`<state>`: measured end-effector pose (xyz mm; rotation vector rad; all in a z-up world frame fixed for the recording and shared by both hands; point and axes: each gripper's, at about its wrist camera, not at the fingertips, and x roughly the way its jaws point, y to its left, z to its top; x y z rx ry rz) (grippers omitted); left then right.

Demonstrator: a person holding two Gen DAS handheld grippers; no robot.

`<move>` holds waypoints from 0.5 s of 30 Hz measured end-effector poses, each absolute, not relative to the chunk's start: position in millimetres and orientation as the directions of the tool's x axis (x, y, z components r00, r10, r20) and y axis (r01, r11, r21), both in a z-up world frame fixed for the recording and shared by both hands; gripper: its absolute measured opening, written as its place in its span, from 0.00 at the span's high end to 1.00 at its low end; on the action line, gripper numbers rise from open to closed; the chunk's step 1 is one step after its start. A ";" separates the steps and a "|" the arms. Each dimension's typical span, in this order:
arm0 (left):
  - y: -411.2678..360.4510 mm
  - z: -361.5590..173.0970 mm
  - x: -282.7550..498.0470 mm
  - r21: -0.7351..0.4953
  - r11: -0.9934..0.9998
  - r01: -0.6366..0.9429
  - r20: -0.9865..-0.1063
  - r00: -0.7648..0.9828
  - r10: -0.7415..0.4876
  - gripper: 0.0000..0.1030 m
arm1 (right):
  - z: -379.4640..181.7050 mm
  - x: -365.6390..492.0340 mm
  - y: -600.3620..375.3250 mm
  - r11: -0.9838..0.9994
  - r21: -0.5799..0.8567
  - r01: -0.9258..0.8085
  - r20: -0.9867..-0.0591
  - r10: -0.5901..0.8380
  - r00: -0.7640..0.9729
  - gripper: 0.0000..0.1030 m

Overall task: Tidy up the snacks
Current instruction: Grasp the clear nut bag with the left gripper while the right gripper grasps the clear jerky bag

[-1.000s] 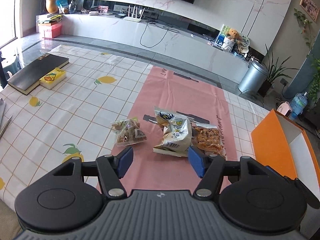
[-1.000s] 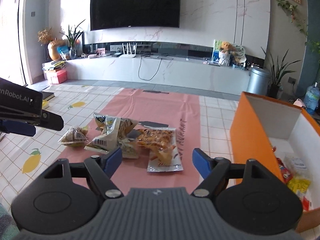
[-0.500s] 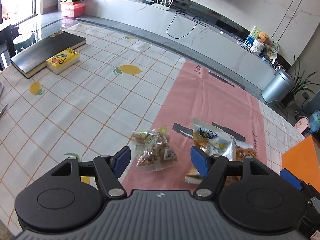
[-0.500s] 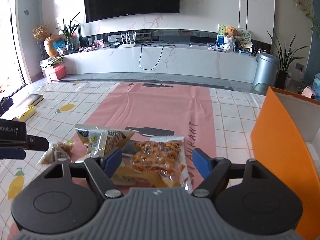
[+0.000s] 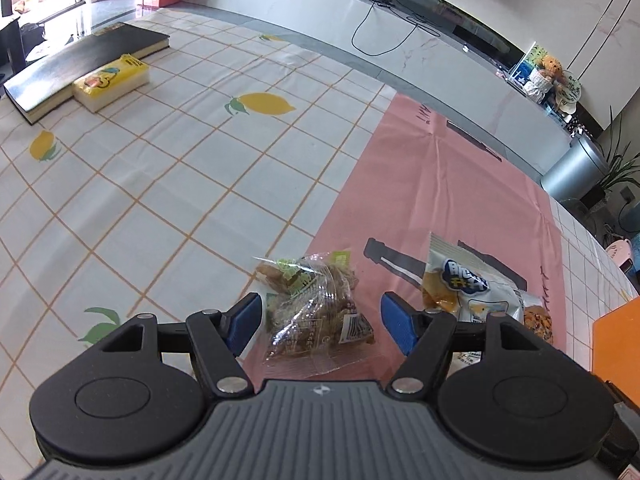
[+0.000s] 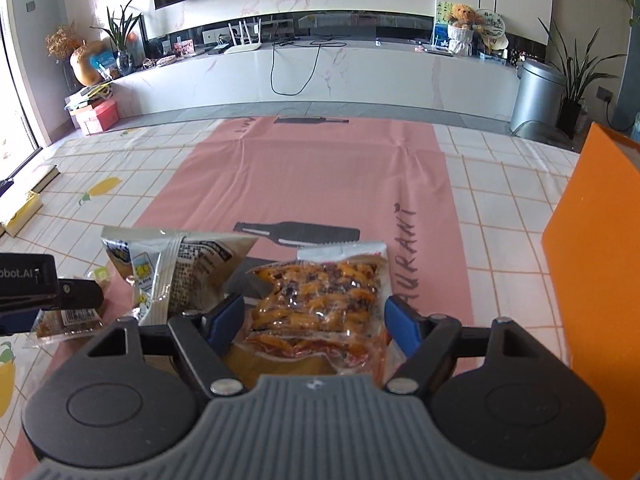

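My left gripper (image 5: pixel 320 320) is open, its blue fingers on either side of a clear bag of brown snacks (image 5: pixel 316 312) lying at the pink mat's left edge. My right gripper (image 6: pixel 316 326) is open around a clear packet of orange snacks (image 6: pixel 320 304) on the mat. A white and blue snack bag (image 6: pixel 176 268) lies between the two; it also shows in the left wrist view (image 5: pixel 468 292). The left gripper's body (image 6: pixel 44 288) shows at the left of the right wrist view.
An orange box (image 6: pixel 600 280) stands at the right, its corner in the left wrist view (image 5: pixel 616 352). A black book (image 5: pixel 80 68) and a yellow tissue pack (image 5: pixel 112 82) lie at the far left of the lemon-print tablecloth (image 5: pixel 160 200). The pink mat (image 6: pixel 320 184) runs down the middle.
Both grippers have moved forward and down. The left one shifted left, from the white bag to the brown snack bag. The right one now straddles the orange packet. Both stayed open.
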<state>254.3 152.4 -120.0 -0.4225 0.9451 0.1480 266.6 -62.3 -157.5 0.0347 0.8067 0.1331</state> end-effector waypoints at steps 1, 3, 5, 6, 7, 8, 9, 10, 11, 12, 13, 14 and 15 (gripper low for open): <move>151.7 -121.8 254.7 -0.284 0.909 -0.304 -0.811 0.583 -0.058 0.22 | -159.6 265.6 -62.3 0.991 0.084 -0.103 -0.718 0.132 0.684 0.28; 149.7 -123.1 254.4 -0.265 0.918 -0.295 -0.805 0.592 -0.042 0.24 | -161.5 262.9 -61.6 0.992 0.077 -0.103 -0.709 0.128 0.694 0.28; 147.6 -123.5 254.4 -0.247 0.924 -0.294 -0.802 0.597 -0.024 0.26 | -162.6 260.7 -59.9 0.992 0.063 -0.110 -0.704 0.122 0.700 0.29; 146.3 -123.5 254.3 -0.239 0.927 -0.290 -0.800 0.600 -0.018 0.26 | -163.3 259.8 -59.1 0.992 0.057 -0.114 -0.702 0.121 0.702 0.29; 144.2 -123.6 254.4 -0.225 0.931 -0.286 -0.800 0.600 -0.009 0.28 | -163.9 258.9 -58.5 0.992 0.051 -0.116 -0.699 0.119 0.705 0.29; 141.9 -123.8 254.3 -0.206 0.938 -0.280 -0.800 0.600 0.003 0.32 | -164.5 257.9 -58.0 0.992 0.046 -0.119 -0.697 0.117 0.708 0.30; 139.5 -123.7 254.2 -0.188 0.945 -0.267 -0.798 0.602 0.011 0.34 | -164.9 257.1 -57.2 0.992 0.041 -0.121 -0.695 0.116 0.710 0.30; 138.1 -123.7 253.8 -0.182 0.949 -0.256 -0.796 0.606 0.011 0.36 | -165.2 256.7 -56.7 0.992 0.037 -0.124 -0.694 0.114 0.711 0.31; 138.0 -123.8 253.2 -0.181 0.950 -0.254 -0.794 0.607 0.011 0.36 | -165.3 256.5 -56.8 0.992 0.039 -0.123 -0.693 0.115 0.712 0.31; 138.4 -123.7 252.7 -0.181 0.950 -0.253 -0.794 0.608 0.010 0.37 | -165.0 256.8 -58.1 0.992 0.051 -0.117 -0.693 0.119 0.711 0.31; 139.2 -123.6 252.4 -0.180 0.951 -0.252 -0.793 0.609 0.011 0.40 | -164.8 257.2 -58.9 0.992 0.058 -0.115 -0.694 0.123 0.709 0.31; 139.6 -123.3 251.8 -0.178 0.950 -0.256 -0.793 0.609 0.015 0.43 | -164.2 257.5 -59.2 0.991 0.058 -0.118 -0.696 0.124 0.708 0.32; 140.0 -123.1 251.2 -0.178 0.950 -0.257 -0.793 0.609 0.016 0.44 | -163.8 257.9 -58.9 0.991 0.054 -0.123 -0.697 0.125 0.706 0.32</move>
